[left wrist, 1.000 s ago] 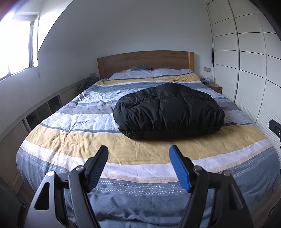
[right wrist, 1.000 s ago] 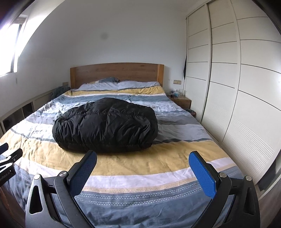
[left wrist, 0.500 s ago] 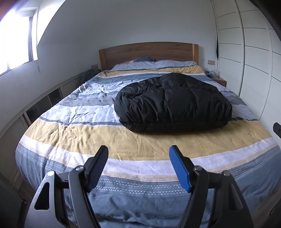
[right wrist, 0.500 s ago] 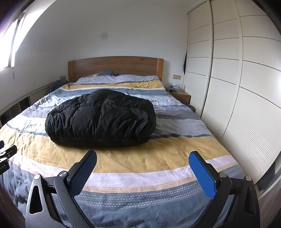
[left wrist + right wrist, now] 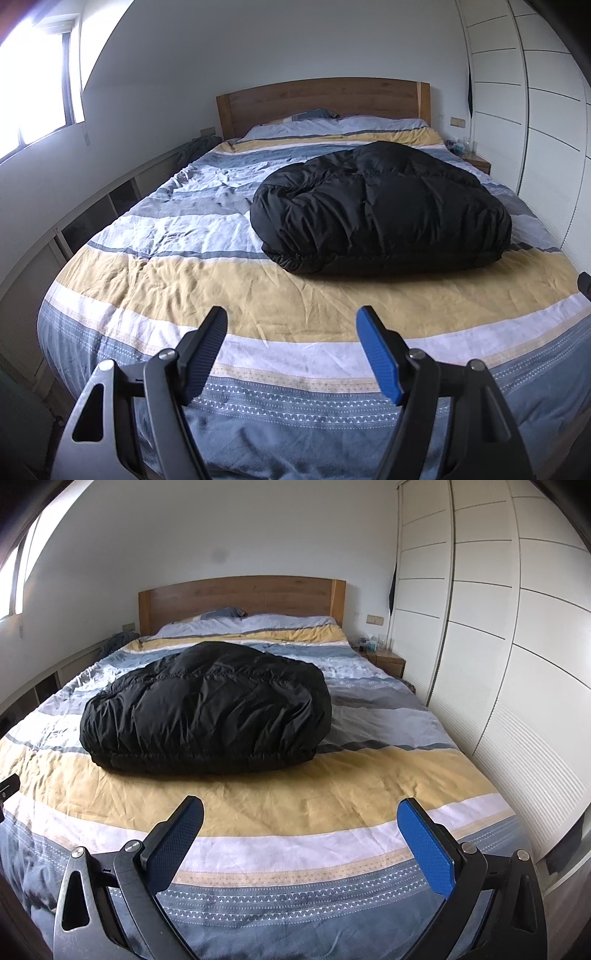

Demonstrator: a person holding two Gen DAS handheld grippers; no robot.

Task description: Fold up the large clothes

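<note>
A puffy black down jacket (image 5: 380,210) lies bundled on the middle of the striped bed; it also shows in the right wrist view (image 5: 207,709). My left gripper (image 5: 291,317) is open and empty above the foot of the bed, well short of the jacket. My right gripper (image 5: 301,808) is open wide and empty, also above the foot of the bed. A part of the right gripper shows at the right edge of the left wrist view (image 5: 585,282). A part of the left gripper shows at the left edge of the right wrist view (image 5: 7,788).
The bed (image 5: 184,280) has a striped yellow, white and blue cover and a wooden headboard (image 5: 325,99). White wardrobe doors (image 5: 498,646) run along the right side. A nightstand (image 5: 389,662) stands by the headboard. Low shelves (image 5: 92,218) run under the window on the left.
Both grippers have moved forward and tilted down toward the bed, so the jacket appears larger and closer. Both stay open and empty.
</note>
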